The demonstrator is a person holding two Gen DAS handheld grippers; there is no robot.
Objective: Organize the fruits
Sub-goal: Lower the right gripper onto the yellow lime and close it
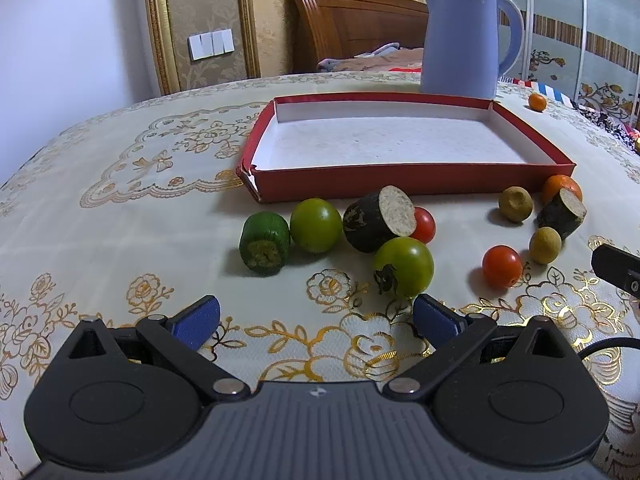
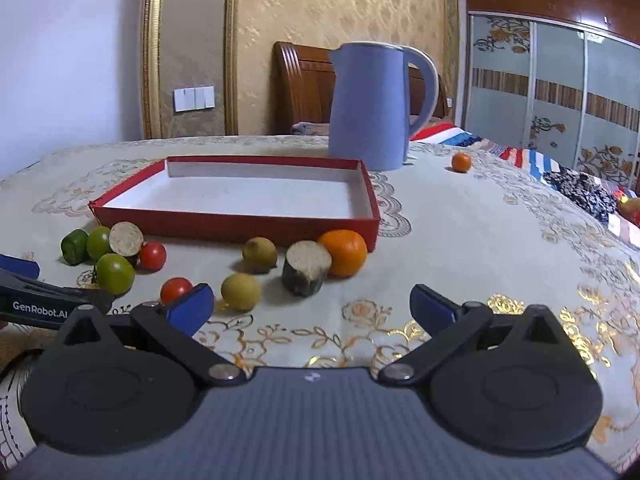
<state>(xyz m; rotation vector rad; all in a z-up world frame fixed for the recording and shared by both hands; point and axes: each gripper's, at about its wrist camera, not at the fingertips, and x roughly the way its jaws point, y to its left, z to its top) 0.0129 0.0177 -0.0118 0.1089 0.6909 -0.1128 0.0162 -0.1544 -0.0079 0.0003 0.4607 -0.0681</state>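
Left wrist view: the left tool [image 1: 316, 316] hovers spread wide and holds nothing, just short of a green tomato [image 1: 405, 266]. The right tool [image 2: 310, 306] is likewise spread and holds nothing. The fruits lie on the worktop [image 2: 460, 248] in front of the red tray [image 1: 400, 182], whose white inside holds none.

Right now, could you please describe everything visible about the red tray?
The red tray is a shallow rectangular box lid, seemingly cardboard, red outside and white inside. It lies flat and open-side up on the tablecloth, holding nothing. Its near left corner is torn. The blue kettle stands behind it; an orange sits against its front wall.
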